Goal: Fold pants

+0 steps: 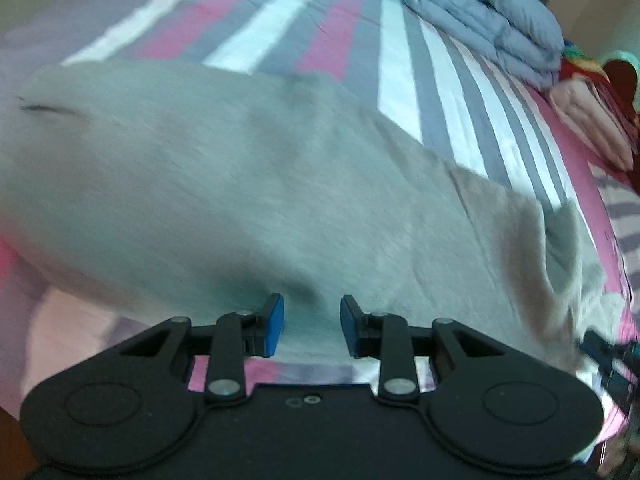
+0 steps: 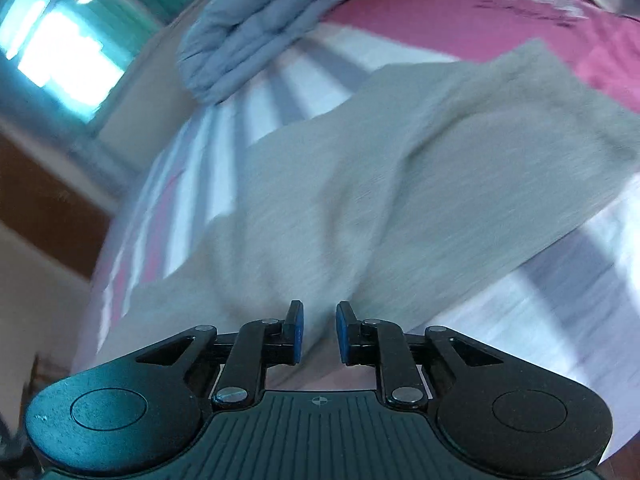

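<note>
Light grey pants (image 1: 224, 184), soft knit, spread mostly flat on the bed just ahead of the left fingers (image 1: 276, 324), running from far left across to lower right beyond them. Faint dark mark near the far-left end; a layered edge and upright fold toward the right end. From the right side, same pants (image 2: 400, 184) directly ahead of the right fingers (image 2: 296, 332), rumpled into a soft ridge through the middle, far corner reaching up to the right. Blurred by motion.

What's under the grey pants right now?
The grey pants lie on the striped bedsheet, which shows all around them. Whatever sits directly beneath the fabric is covered and cannot be seen.
</note>
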